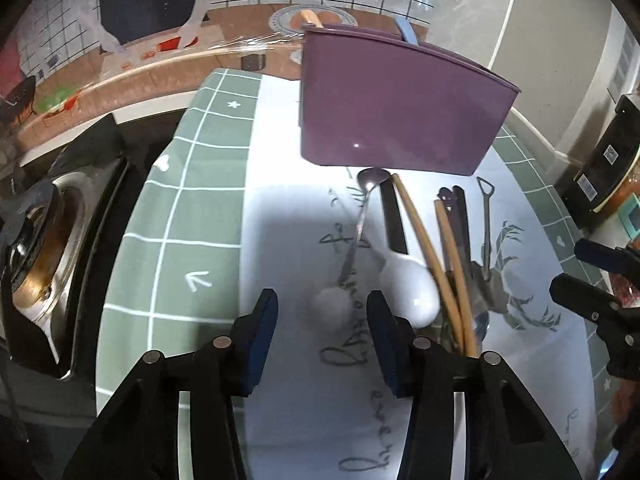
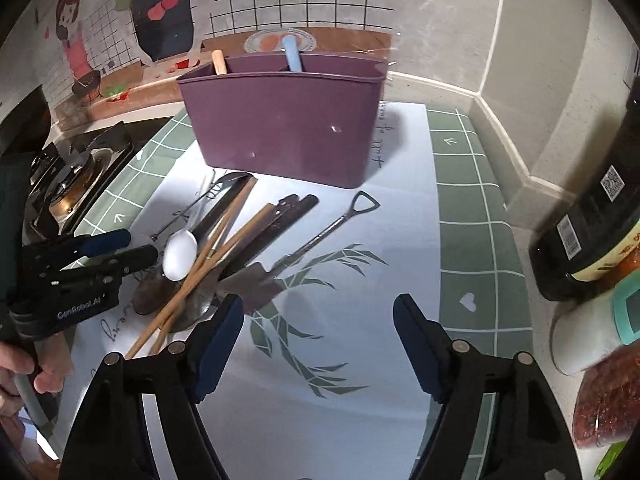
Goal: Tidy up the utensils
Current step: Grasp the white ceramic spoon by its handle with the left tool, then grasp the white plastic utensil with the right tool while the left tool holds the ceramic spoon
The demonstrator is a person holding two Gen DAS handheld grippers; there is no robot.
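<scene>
The utensils lie in a loose heap on the white printed panel of your green grid tablecloth [image 2: 472, 208], just in front of the purple utensil holder [image 2: 284, 120]. In that heap you have a white ceramic spoon [image 2: 180, 255] resting bowl-up over a pair of wooden chopsticks [image 2: 224, 248], a small metal spoon [image 1: 373, 178] with its bowl almost touching the holder's base, dark-handled pieces [image 2: 288, 210] crossing under the chopsticks, and a shovel-shaped metal spoon [image 2: 320, 236] lying apart on the side of your right gripper, handle loop toward the holder. The holder stands upright and already contains a wooden handle [image 2: 219, 62] in one compartment and a light blue handle [image 2: 292, 54] in another.

Your left gripper [image 1: 322, 312] hangs over the cloth just beside the white spoon's bowl; its fingers stand apart with nothing between them but cloth, one pad [image 1: 382, 320] close to the spoon without clearly touching it. Your right gripper [image 2: 318, 320] hovers over the leaf print, fingers spread wide and empty, its left pad [image 2: 224, 320] near the blade of the shovel spoon.

A gas stove burner [image 1: 36, 240] sits beside the cloth on your left. Dark jars [image 2: 592, 208] and a bag of red contents [image 2: 608, 400] crowd the counter on your right. A cartoon kitchen sticker [image 2: 120, 40] covers the wall behind.
</scene>
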